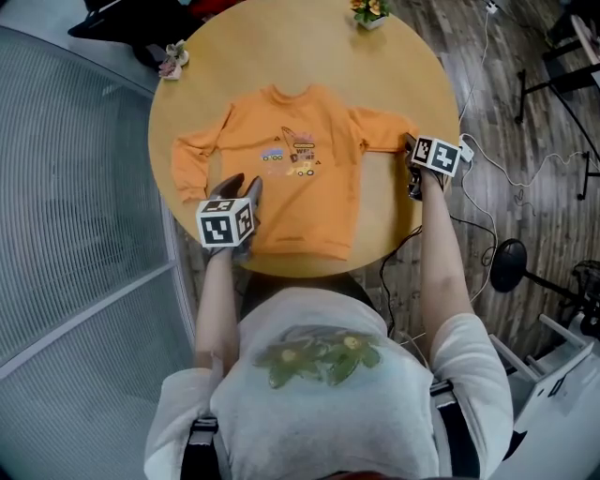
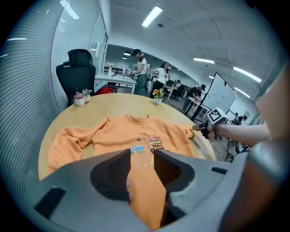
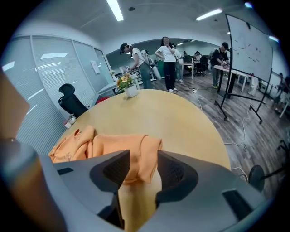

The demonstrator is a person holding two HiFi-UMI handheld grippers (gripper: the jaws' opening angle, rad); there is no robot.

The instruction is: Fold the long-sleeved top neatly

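An orange long-sleeved top (image 1: 300, 178) with a small vehicle print lies face up on the round wooden table (image 1: 394, 56), neck towards the far side. My left gripper (image 1: 242, 190) is at the lower left part of its hem. In the left gripper view the orange cloth (image 2: 136, 133) runs up between the pads of that gripper (image 2: 141, 156), which is shut on it. My right gripper (image 1: 412, 164) is at the end of the right sleeve. In the right gripper view the folded sleeve end (image 3: 136, 152) lies on the table between the tips of that open gripper (image 3: 143, 156), not pinched. The left sleeve lies bent at the table's left.
A small flower pot (image 1: 372, 11) stands at the table's far edge and a little pink plant (image 1: 172, 61) at its far left. Cables (image 1: 487, 178) trail over the wood floor to the right. A black chair (image 2: 76, 72), several people and a whiteboard (image 3: 249, 50) are farther off.
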